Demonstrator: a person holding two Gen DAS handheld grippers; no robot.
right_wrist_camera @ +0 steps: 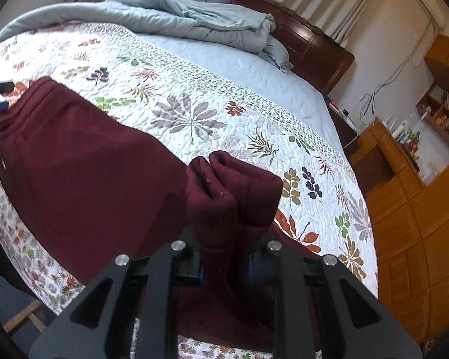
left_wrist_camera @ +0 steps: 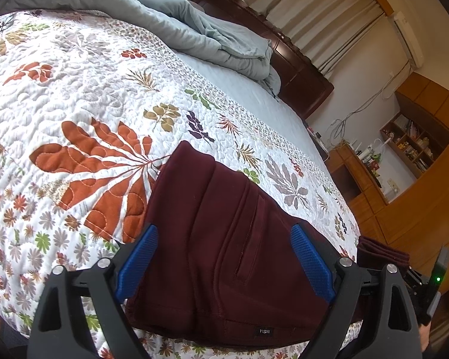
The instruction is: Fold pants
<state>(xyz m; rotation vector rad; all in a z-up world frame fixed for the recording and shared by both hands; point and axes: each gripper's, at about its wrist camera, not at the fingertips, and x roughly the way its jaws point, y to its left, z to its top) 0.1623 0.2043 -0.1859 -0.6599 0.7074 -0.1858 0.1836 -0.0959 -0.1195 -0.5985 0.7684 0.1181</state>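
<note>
Right gripper: nearest in the right wrist view. Its jaws are clenched on a bunched end of the pants, and the cloth stands up between them in two thick rolls. The blue pads are almost hidden by the fabric.
Left gripper: nearest in the left wrist view. It is released; the two blue fingers stand wide apart, one on each side of the garment, and I cannot see them pressing on it.
Pants: dark maroon, lying flat on the quilt near the front edge of the bed. The waistband end with a small label is close to the left gripper. A pocket seam runs along the middle.
Held end: this part is lifted above the flat part of the garment, so one fold seems to be under way.
Handling: I judge the fabric as thick, soft knit, light and not slippery, not fragile. It will sag and bunch when lifted, so it needs support at two points.
Where to hold: best at a hem or the waistband, where the layers are thick, and near the corners so the fold edge stays straight.
Quilt: white with a leaf pattern, under the pants.
Blanket: grey-blue, heaped far behind, near the headboard.
</note>
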